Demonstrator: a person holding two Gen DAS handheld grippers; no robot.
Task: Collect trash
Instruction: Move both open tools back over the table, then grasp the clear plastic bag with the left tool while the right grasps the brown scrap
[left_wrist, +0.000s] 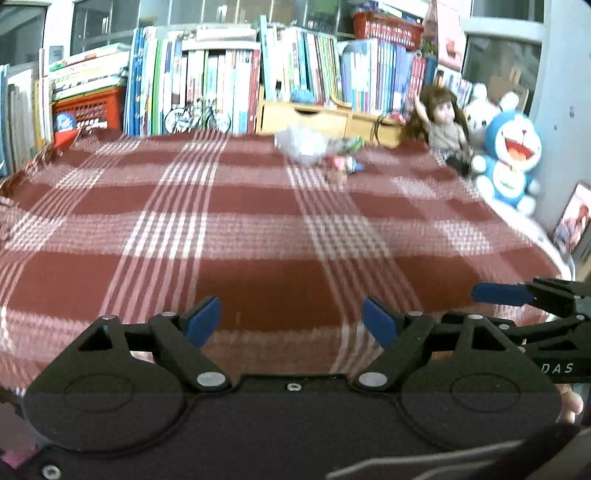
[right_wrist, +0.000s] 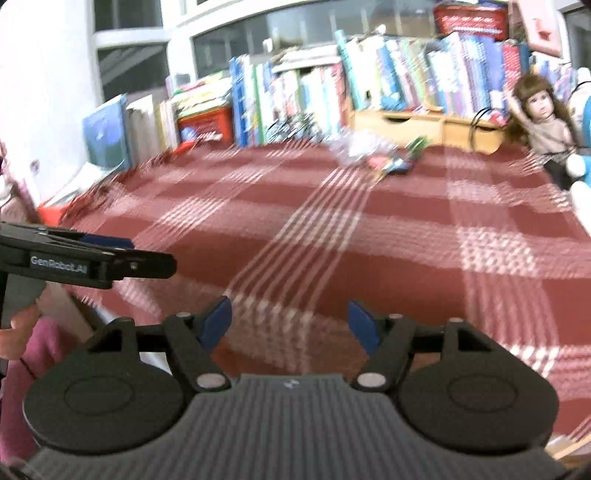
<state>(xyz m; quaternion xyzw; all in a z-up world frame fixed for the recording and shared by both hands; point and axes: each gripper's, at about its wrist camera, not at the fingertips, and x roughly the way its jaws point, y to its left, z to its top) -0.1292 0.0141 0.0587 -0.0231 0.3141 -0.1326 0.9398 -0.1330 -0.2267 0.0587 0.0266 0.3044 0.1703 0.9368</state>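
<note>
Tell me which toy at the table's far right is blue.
The round-headed plush with the open red mouth; the long-haired doll beside it wears beige, the plush behind is white.

We count two grippers, left gripper (left_wrist: 291, 321) and right gripper (right_wrist: 290, 325); one doll (left_wrist: 445, 125); two plush toys (left_wrist: 508, 162); two red baskets (left_wrist: 88, 107); one trash pile (left_wrist: 317, 149).
</note>
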